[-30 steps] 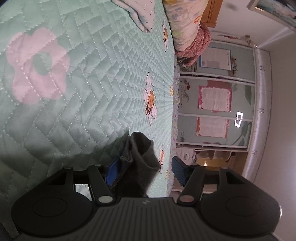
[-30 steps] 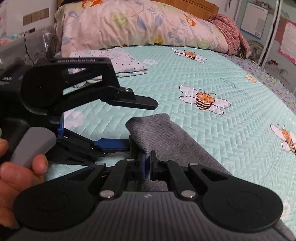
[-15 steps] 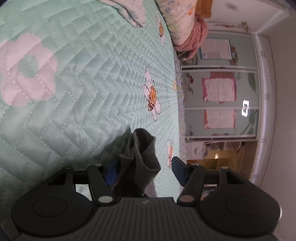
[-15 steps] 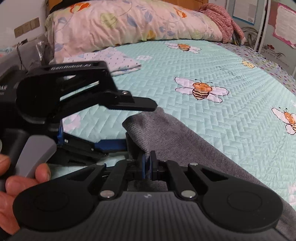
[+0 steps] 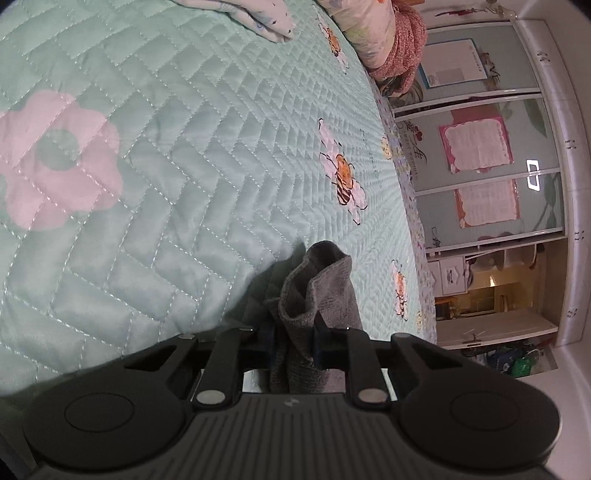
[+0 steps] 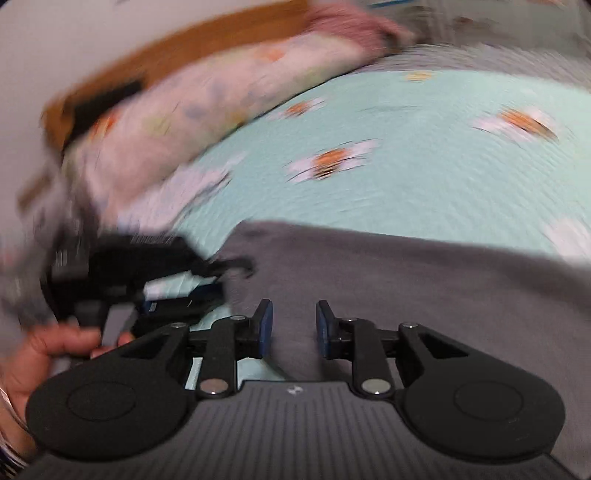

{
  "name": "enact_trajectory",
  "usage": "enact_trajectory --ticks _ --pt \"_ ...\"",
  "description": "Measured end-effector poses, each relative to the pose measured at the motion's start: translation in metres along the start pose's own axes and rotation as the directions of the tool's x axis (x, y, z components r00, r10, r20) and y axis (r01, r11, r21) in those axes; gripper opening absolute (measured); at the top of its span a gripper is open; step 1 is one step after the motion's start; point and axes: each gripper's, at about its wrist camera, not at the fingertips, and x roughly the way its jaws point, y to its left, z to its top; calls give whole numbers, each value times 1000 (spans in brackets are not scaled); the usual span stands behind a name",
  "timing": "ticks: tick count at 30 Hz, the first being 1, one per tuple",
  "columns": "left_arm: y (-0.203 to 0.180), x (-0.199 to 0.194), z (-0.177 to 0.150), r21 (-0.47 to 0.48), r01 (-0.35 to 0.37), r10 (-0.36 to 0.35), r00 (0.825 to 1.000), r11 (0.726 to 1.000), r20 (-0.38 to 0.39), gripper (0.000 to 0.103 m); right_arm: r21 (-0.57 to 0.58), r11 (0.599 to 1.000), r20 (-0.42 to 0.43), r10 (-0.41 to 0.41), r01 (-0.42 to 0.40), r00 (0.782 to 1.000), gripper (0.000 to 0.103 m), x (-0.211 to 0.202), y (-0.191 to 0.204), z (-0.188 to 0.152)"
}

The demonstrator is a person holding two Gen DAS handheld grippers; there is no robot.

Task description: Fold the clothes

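Grey garment (image 5: 314, 295) is bunching up at the lower centre of the left wrist view, a folded edge of knitted cloth rising between the pads of the left tongs (image 5: 295, 343), whose jaws are closing on it, and the pads are pressing the cloth from both sides. In the right wrist view the same garment (image 6: 406, 288) is lying spread across the lower half of the frame on the quilted mint bedspread (image 6: 424, 177). The right tongs (image 6: 293, 328) are hovering over that cloth with their jaws opening; a clear gap is showing between the blue pads and they are pinching nothing. That view is heavily blurred, so finer detail is hard to read.

At the left edge of the right wrist view a hand (image 6: 40, 365) is gripping the handle of the other black tool, whose fingers are reaching to the garment's left end.

In the left wrist view the bedspread (image 5: 184, 155) is filling most of the frame, with a pink flower print at the left and bee prints toward the right. A folded white dotted cloth (image 5: 258, 18) is lying at the top of the frame, near a floral pillow (image 5: 362, 26) with a reddish knitted item (image 5: 402, 48) touching it. Wardrobe doors (image 5: 480, 166) with pink-framed papers are standing along the right side
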Motion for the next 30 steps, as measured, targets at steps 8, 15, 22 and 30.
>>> enact_trajectory --ticks 8,15,22,30 --pt "-14 7 0 88 -75 73 997 993 22 14 198 967 -33 -156 160 987 0 -124 -155 -37" --pt "-22 14 1 118 -101 97 995 988 34 14 558 692 46 -578 459 815 5 -278 -271 -79" --pt "-10 15 7 54 -1 -1 999 999 32 25 529 785 41 -403 322 914 0 -242 -270 -76" --pt "-20 18 8 101 69 -74 996 993 50 56 508 771 37 -464 383 885 0 -242 -261 -83"
